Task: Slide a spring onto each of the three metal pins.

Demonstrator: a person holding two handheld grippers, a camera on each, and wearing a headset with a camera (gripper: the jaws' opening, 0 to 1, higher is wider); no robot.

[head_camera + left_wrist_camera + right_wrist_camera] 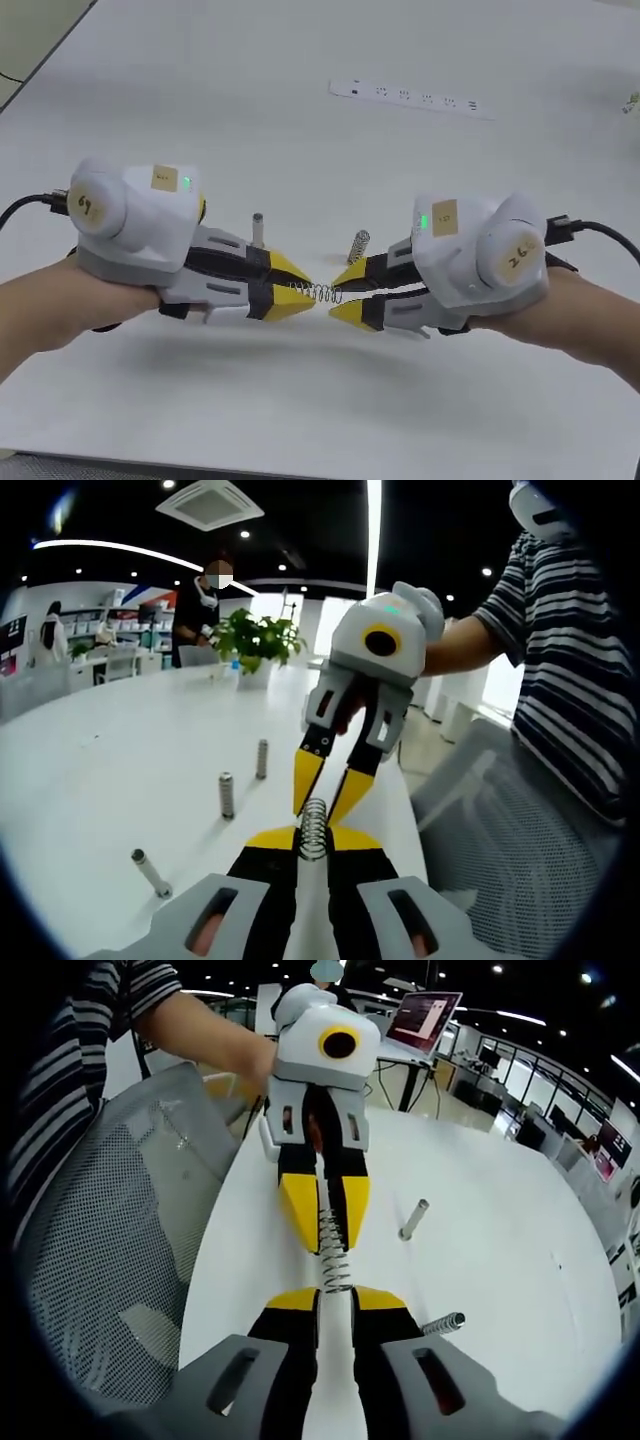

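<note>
A loose spring [322, 293] lies level in the air between both grippers above the white table [300, 140]. My left gripper [311, 292] is shut on one end of the spring [314, 828]. My right gripper [333, 297] is open, with its yellow tips either side of the other end [333, 1260]. A bare metal pin [258, 228] stands behind the left gripper. Behind the right gripper a pin wearing a spring [359, 244] stands. In the left gripper view, a bare pin [150, 870] stands nearest, then two pins carrying springs [227, 795] [262, 759].
A white power strip [410, 98] lies at the far side of the table. A mesh chair [110, 1250] stands beside the table's near edge. Farther off are a potted plant [250, 640], a standing person [200, 610] and a laptop [425, 1015].
</note>
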